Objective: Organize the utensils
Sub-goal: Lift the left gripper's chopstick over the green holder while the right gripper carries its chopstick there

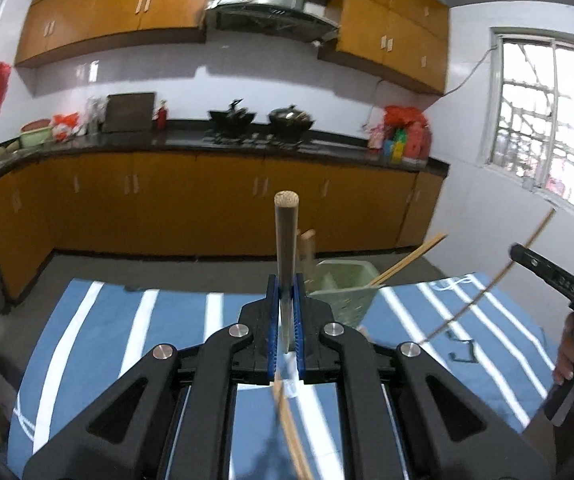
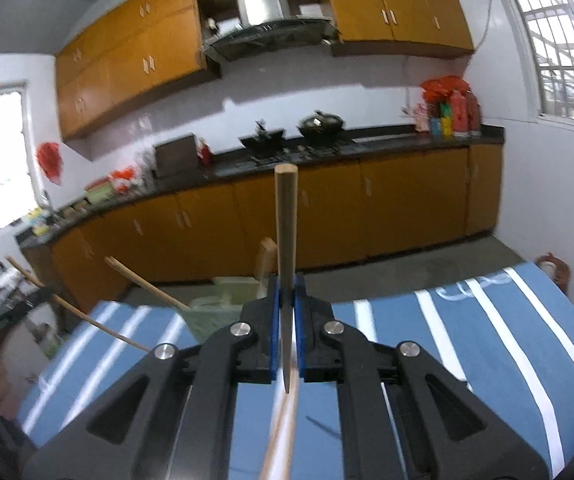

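Both grippers, left & right, clamped on chopsticks: light, stiff, slick wood; best pinched mid-shaft, pivots otherwise.

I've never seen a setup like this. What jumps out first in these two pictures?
In each view a black tool with blue pads fills the foreground, the left tool and the right tool, each shut on a chopstick that points up and away. Just beyond them a pale green utensil holder stands on a blue tablecloth with white stripes, more chopsticks leaning out of it. Behind runs a kitchen wall of orange cabinets.
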### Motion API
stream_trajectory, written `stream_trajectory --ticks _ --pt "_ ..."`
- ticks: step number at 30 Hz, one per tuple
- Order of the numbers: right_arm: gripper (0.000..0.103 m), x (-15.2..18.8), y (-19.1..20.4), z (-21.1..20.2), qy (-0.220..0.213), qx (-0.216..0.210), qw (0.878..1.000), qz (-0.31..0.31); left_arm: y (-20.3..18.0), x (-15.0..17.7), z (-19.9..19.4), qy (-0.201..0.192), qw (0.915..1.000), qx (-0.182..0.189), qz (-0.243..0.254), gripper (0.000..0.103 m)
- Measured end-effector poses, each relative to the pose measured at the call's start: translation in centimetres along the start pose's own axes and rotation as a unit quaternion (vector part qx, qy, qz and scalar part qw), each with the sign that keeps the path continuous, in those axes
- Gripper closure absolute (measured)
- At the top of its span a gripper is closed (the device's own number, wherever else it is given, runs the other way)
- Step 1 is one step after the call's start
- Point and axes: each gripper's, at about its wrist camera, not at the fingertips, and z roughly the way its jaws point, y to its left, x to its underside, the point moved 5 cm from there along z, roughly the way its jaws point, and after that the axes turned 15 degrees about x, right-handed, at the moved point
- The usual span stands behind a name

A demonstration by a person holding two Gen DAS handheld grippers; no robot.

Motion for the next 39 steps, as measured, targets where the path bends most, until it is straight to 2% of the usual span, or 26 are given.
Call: stream_trajectory --ticks 7,11,15,25,35,39 --pt "0.095 -3.6 2.0 -0.6 -0.048 -0.022 0.998 0.024 -2.8 -3.1 0.8 -0.041 0.9989 0.018 0.014 0.096" --pt "0.095 -4.8 3.4 0.7 -0.071 -0.016 0.997 0.025 -2.8 -5.1 2.4 -0.073 0.9972 0.011 0.004 0.096" --pt "0.095 -5.2 4.5 3.1 -0.079 -0.010 0.997 0.023 -2.0 -5.5 4.3 -0.077 0.9969 0.001 -0.012 0.096" --pt "0.095 -3.1 6.9 9.2 -0.030 -0.014 0.999 0.001 -0.2 -3.8 7.9 -0.071 0.9971 -0.013 -0.021 0.096" --pt "0.095 -1.1 7.5 11.0 0.005 -0.012 1.000 -0.012 0.5 -2.5 9.7 -0.033 0.9989 -0.005 -0.033 0.096" --pt "0.091 -1.1 7.3 10.5 0.004 -0.014 1.000 -0.012 0.3 -2.5 9.5 -0.034 0.9988 -0.005 -0.035 0.092"
